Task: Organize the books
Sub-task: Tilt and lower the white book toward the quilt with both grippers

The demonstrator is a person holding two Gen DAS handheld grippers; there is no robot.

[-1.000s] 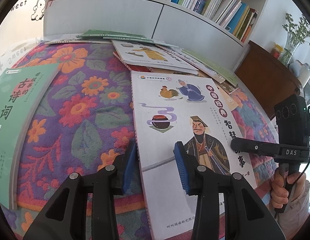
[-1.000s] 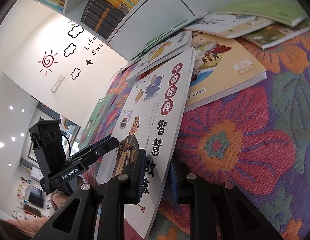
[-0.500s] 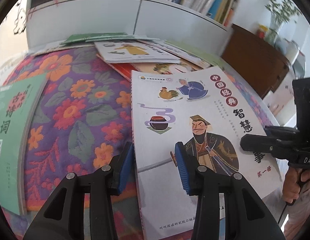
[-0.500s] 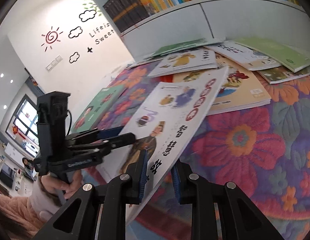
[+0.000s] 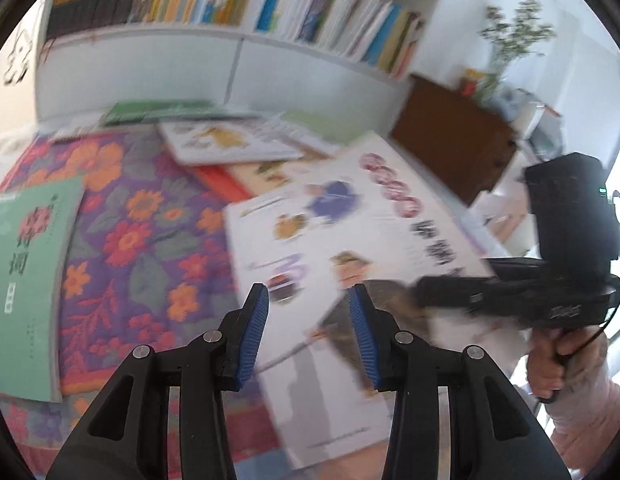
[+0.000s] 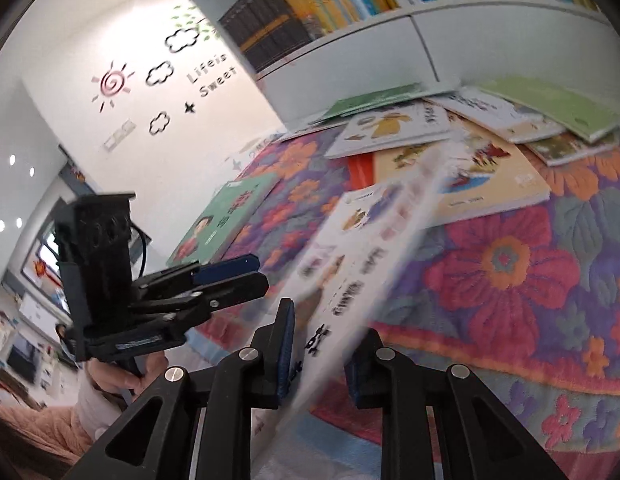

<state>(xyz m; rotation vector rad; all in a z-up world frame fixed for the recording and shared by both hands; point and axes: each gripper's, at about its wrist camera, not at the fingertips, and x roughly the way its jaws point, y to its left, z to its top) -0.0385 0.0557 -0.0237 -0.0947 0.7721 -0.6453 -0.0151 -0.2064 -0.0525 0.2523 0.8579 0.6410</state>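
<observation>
A white picture book (image 5: 350,220) with a robed cartoon figure on its cover hangs tilted above the floral cloth (image 5: 142,240). My right gripper (image 6: 322,352) is shut on the book's near edge (image 6: 374,248), and in the left wrist view its fingers (image 5: 426,300) clamp the right side of the cover. My left gripper (image 5: 308,332) stands open over the book's lower left part with a wide gap between the blue pads. From the right wrist view the left gripper (image 6: 250,276) sits just left of the book; contact cannot be told through the blur.
A green book (image 5: 26,264) lies flat at the left of the cloth. Several more books (image 6: 470,168) are spread at the back under a full white bookshelf (image 5: 230,0). A brown cabinet (image 5: 450,136) with a vase stands at the right. A hand (image 5: 550,356) holds the right gripper's handle.
The white book has come up off the cloth and tilted, its right side raised by the right gripper. Both grippers have risen and rolled, so more of the shelf shows.
</observation>
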